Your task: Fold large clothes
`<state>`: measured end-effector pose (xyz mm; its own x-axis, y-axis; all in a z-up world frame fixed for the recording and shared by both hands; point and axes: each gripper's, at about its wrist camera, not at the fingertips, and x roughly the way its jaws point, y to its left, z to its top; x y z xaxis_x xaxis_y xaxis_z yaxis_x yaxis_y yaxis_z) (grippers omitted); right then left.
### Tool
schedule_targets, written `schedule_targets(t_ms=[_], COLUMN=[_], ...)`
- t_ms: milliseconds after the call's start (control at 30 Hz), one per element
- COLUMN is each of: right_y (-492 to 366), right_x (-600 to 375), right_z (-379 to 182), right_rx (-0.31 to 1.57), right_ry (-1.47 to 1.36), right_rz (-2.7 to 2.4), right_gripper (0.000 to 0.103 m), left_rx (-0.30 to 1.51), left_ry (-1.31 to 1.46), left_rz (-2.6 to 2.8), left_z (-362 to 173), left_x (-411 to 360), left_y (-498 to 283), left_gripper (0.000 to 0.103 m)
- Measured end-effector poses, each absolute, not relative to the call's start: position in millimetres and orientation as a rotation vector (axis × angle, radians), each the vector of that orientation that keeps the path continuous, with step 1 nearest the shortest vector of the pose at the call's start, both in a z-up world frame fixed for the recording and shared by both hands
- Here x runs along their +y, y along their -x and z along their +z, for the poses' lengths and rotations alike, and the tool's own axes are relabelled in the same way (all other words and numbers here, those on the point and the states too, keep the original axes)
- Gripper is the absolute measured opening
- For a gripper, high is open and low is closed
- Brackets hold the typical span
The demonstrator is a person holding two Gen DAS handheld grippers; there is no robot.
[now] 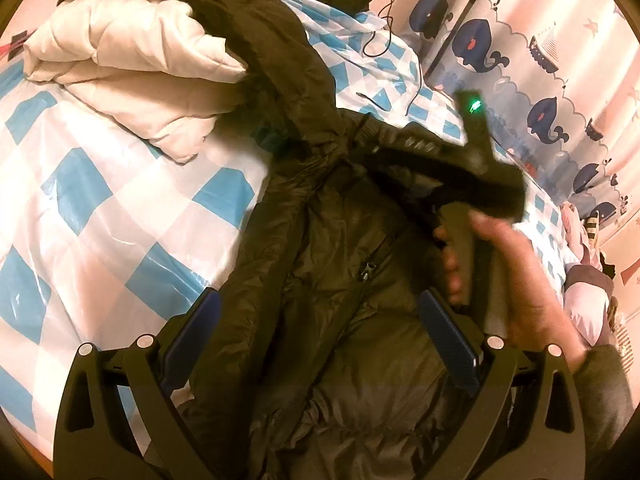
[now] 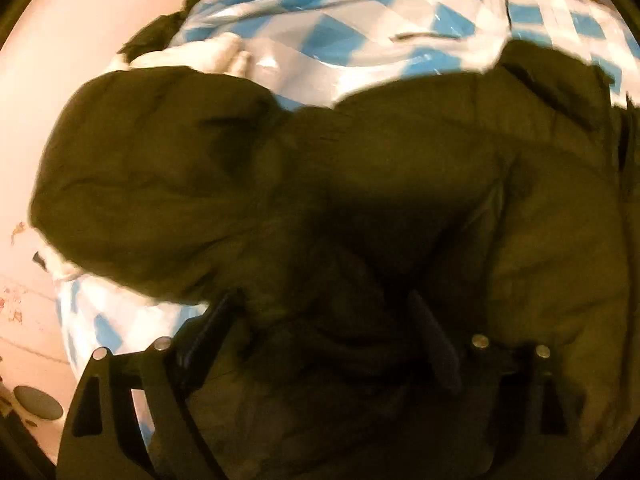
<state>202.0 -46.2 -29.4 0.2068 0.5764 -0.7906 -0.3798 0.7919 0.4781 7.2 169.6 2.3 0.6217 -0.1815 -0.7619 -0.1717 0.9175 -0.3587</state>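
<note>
The dark puffer jacket (image 1: 340,280) is spread across the checkered bed sheet (image 1: 100,208), beside a white quilt (image 1: 132,76). The left gripper (image 1: 320,336) and right gripper (image 2: 320,332) are held spread wide over its fabric, nothing pinched.

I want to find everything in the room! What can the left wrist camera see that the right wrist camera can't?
Only the left wrist view shows the whale-print curtain, the white folded duvet, a black cable, and a person's hand holding the other gripper's handle. Only the right wrist view shows a round grey disc down by the pale floor. Both show the dark green puffer jacket on the blue-and-white checked sheet, with open jaws over it.
</note>
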Motion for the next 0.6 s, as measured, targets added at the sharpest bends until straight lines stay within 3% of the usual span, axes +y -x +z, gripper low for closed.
schedule_targets(t_ms=[133,233,300,467,600], right_y=[-160,-104,-62,44,103], right_x=[-95,-174,-233,-363,-382], right_z=[44,85,89,16,-39], right_rx=[1.045,0.958,0.95,1.132,1.256], right_ry=[-0.23,-0.256,-0.281,-0.427,-0.537], right_rz=[0.723,0.662,0.566,0.292,0.293], right_gripper=[0.084,0.094,0.094,0.094,0.094], left_rx=[0.904,0.898,0.895,0.901,0.905], left_ry=[0.424,0.438,0.449,0.477,0.469], left_rz=[-0.004,-0.001,0.003,0.033,0.05], left_z=[3,5,5,-1,-5], left_x=[172,176,178,181,176], left_y=[-5,-2,-1,-1,-2], left_gripper=[0.095,0.095,0.095,0.095,0.095])
